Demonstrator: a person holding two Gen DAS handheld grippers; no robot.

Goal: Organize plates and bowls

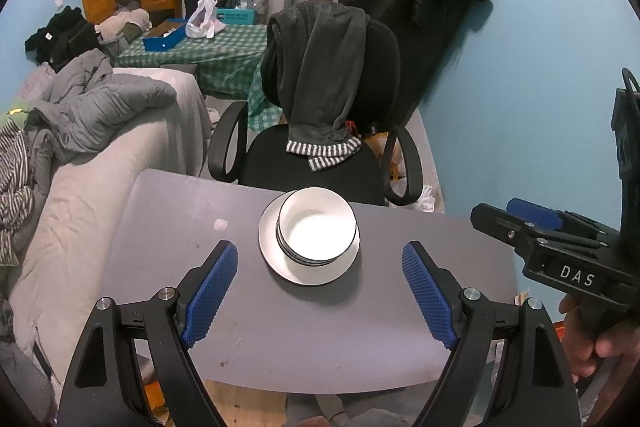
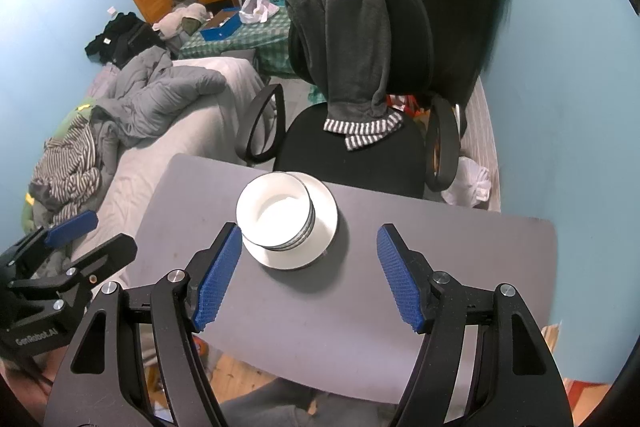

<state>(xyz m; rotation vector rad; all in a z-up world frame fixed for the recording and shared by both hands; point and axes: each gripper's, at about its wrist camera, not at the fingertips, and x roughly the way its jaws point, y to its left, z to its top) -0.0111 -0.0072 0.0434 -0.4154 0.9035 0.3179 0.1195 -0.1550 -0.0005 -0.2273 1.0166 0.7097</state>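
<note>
two wrist cameras, side by side, both looking down and forward over the same small grey table

the left wrist view looks along its own two blue-padded fingers (image 1: pixel 212 291) onto the table (image 1: pixel 192 227), with the stacked bowls (image 1: pixel 318 227) on a plate (image 1: pixel 272 247) near and centred, and the other gripper (image 1: pixel 532 223) at its right edge. the right wrist view faces the same way from just to the right, so the bowls (image 2: pixel 276 213) and plate (image 2: pixel 324 215) sit slightly left and the left gripper (image 2: pixel 76 239) shows at its left edge. both share the table (image 2: pixel 440 239), the office chair (image 1: pixel 320 163) (image 2: pixel 352 155) beyond it, the bed and the blue walls.
</note>
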